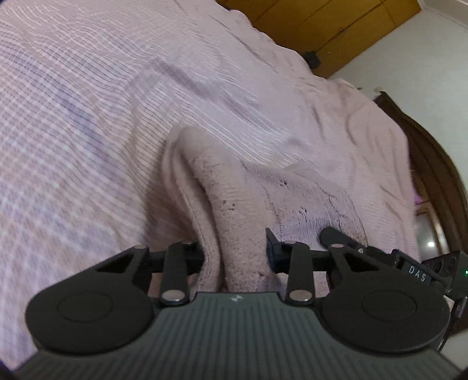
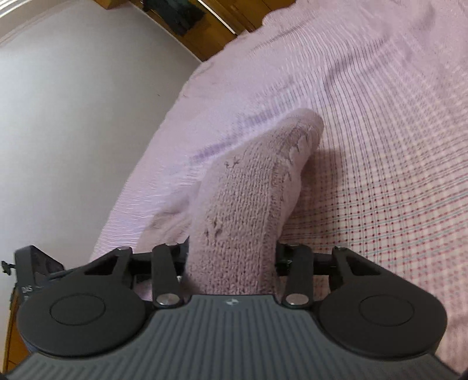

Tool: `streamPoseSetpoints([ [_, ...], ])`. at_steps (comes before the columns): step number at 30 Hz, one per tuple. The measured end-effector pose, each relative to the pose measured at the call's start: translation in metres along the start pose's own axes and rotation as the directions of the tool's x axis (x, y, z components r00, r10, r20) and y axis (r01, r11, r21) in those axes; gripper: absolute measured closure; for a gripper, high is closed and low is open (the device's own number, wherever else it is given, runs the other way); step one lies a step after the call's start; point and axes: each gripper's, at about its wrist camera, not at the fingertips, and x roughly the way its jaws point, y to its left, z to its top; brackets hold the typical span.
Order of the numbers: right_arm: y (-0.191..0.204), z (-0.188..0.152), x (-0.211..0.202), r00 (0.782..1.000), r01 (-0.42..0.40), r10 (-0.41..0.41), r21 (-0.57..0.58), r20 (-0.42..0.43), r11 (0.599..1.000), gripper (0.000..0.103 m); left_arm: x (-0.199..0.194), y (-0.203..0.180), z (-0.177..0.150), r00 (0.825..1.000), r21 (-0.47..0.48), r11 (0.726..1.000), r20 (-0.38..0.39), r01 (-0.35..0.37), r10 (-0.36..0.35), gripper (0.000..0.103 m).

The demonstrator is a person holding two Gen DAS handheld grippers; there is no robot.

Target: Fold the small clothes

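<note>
A pale pink knitted garment point(image 1: 234, 204) lies bunched on the bed. In the left wrist view a thick fold of it fills the gap of my left gripper point(image 1: 235, 251), which is shut on it. The fabric spreads to the right, where a black finger point(image 1: 333, 235) of the right gripper presses into it. In the right wrist view the same knit point(image 2: 245, 198) rises as a lifted ridge out of my right gripper point(image 2: 232, 257), which is shut on it. The fabric hides the fingertips of both grippers.
The bed is covered by a pink checked sheet point(image 1: 87, 131) with soft creases. A white wall point(image 2: 73, 117) runs beside the bed, with a wooden wardrobe point(image 1: 321, 26) behind it. A dark wooden frame point(image 1: 433, 163) curves along the bed's far side.
</note>
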Motion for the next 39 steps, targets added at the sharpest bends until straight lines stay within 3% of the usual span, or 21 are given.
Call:
streamPoseSetpoints([
  [7,0.010,-0.018,-0.091,0.999,0.045,-0.045,-0.048,-0.012,0.998,0.055,-0.027,-0.051,-0.066,0.998,0.092,0.995,-0.045,0.040,-0.036,0.067],
  [12,-0.004,-0.052,-0.136,0.991,0.130,-0.132,-0.058,-0.027,0.990,0.054,-0.012,-0.072,-0.118,0.994,0.203,0.979,-0.100,-0.025,0.046,0.066],
  [15,-0.021,-0.076,-0.138,0.974,0.215,-0.220,-0.077,-0.056,0.974,0.053,-0.003,-0.077,-0.140,0.984,0.296,0.947,-0.085,-0.128,0.159,0.064],
  [17,-0.033,-0.089,-0.131,0.961,0.260,-0.265,-0.075,-0.074,0.963,0.051,0.002,-0.076,-0.147,0.975,0.320,0.930,-0.072,-0.179,0.212,0.056],
  [19,-0.038,-0.102,-0.126,0.949,0.301,-0.308,-0.097,-0.064,0.949,0.044,0.000,-0.071,-0.151,0.964,0.324,0.917,-0.043,-0.234,0.261,0.032],
  [21,-0.040,-0.114,-0.123,0.944,0.324,-0.329,-0.109,-0.037,0.940,0.036,-0.005,-0.071,-0.157,0.953,0.342,0.897,-0.014,-0.279,0.302,0.025],
  [25,-0.037,-0.123,-0.119,0.936,0.350,-0.352,-0.121,0.004,0.929,0.026,-0.010,-0.081,-0.164,0.941,0.376,0.869,0.019,-0.321,0.339,0.025],
  [30,-0.022,-0.136,-0.128,0.919,0.393,-0.389,-0.197,0.063,0.898,0.019,-0.018,-0.095,-0.174,0.920,0.411,0.829,0.073,-0.380,0.385,0.024],
  [39,0.006,-0.174,-0.170,0.896,0.438,-0.397,-0.245,0.201,0.865,0.008,-0.051,-0.101,-0.208,0.890,0.415,0.789,0.166,-0.454,0.425,0.023],
])
